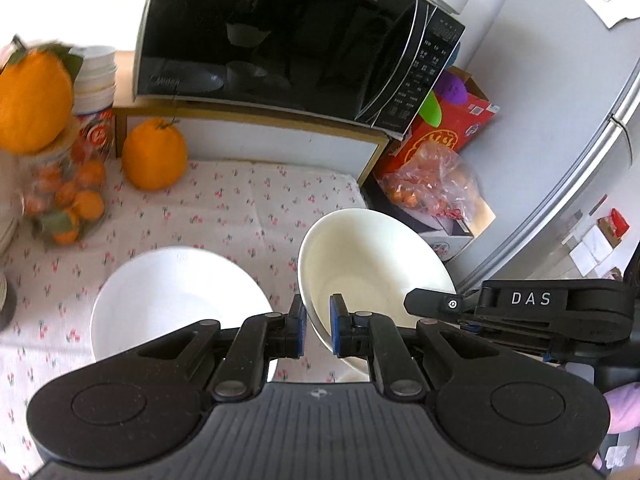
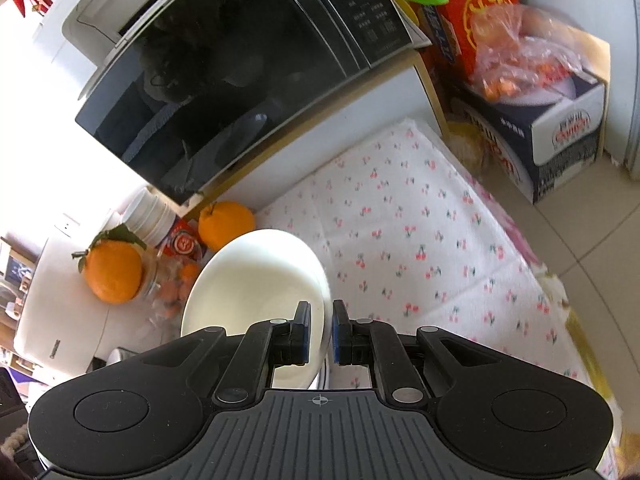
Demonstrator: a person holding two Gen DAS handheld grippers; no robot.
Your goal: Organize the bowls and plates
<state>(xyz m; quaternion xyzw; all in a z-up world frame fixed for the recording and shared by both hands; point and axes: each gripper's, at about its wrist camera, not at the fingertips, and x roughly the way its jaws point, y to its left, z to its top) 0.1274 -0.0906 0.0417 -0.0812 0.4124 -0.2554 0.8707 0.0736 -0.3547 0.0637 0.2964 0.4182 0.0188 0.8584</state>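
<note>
Both grippers hold one cream bowl [image 1: 372, 272] tilted above the cherry-print tablecloth [image 1: 240, 208]. My left gripper [image 1: 318, 320] is shut on the bowl's left rim. In the left wrist view, my right gripper [image 1: 418, 303] reaches in from the right to the bowl's opposite edge. Seen from the right wrist, the right gripper [image 2: 321, 320] is shut on the rim of the same cream bowl [image 2: 256, 280], which lies to its left. A second, whiter bowl [image 1: 176, 300] rests on the cloth just left of the held one.
A black microwave [image 1: 280, 40] stands on a shelf at the back. Left of it are large oranges [image 1: 154, 154], a jar of small oranges [image 1: 68, 196] and stacked paper cups [image 1: 96, 80]. Past the table's right edge stand boxes [image 2: 560, 136], a bag of fruit [image 1: 432, 180] and a fridge [image 1: 560, 120].
</note>
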